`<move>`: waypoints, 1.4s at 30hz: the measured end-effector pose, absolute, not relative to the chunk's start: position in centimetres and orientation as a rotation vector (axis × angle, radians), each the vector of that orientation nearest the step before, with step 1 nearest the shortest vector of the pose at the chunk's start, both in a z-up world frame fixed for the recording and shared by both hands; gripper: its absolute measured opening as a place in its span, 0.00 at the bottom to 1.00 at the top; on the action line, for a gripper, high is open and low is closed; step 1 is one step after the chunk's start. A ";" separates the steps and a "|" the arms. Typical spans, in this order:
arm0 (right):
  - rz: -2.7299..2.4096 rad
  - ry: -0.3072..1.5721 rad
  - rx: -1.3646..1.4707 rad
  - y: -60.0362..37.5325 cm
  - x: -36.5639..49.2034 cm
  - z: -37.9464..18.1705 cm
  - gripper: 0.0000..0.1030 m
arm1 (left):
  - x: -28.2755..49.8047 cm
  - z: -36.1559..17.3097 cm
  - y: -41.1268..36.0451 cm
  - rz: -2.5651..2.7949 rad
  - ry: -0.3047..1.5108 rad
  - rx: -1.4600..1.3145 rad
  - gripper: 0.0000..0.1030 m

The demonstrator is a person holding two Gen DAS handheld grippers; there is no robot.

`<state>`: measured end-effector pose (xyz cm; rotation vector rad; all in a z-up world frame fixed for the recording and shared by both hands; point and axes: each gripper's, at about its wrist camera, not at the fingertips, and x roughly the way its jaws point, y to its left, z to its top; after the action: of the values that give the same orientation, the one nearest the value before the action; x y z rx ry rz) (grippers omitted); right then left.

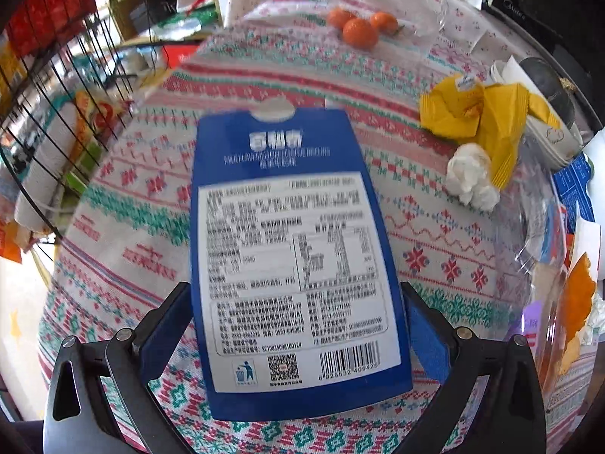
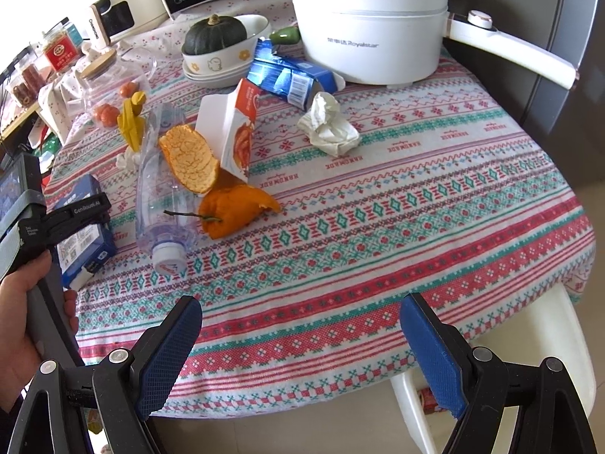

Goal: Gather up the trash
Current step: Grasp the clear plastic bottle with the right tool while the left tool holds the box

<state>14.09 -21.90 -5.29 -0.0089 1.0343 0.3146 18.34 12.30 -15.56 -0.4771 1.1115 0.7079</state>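
Blue pads of the left hand-held gripper [image 1: 295, 325] pinch a flat blue box [image 1: 295, 257], label side facing the camera, above the patterned cloth of the bench [image 1: 435, 227]. Right hand-held gripper [image 2: 302, 340] spread wide, nothing between its pads, over the near bench edge. Trash on the cloth: orange peel [image 2: 211, 178], crushed clear bottle [image 2: 162, 204], torn red-and-white carton [image 2: 234, 128], crumpled tissue [image 2: 329, 125], yellow wrapper [image 1: 480, 117], second blue carton [image 2: 291, 75]. White cooker [image 2: 370, 19] stands at the far side.
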 end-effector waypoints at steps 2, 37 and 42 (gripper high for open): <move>0.315 1.037 -0.005 -21.9 14.1 -5.3 0.86 | 18.6 -15.7 11.9 0.649 1.143 -0.437 1.00; 0.464 0.928 -0.048 -12.0 15.1 -4.8 0.69 | 9.2 -5.1 16.1 0.012 0.909 -0.415 0.91; 0.521 0.992 -0.051 -8.5 17.3 -6.7 0.58 | 8.9 -4.8 17.5 0.007 0.900 -0.457 0.91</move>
<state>17.34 -8.53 -6.70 -0.0511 0.9923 0.5209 8.89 17.55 -4.81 -0.4567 0.8999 0.0070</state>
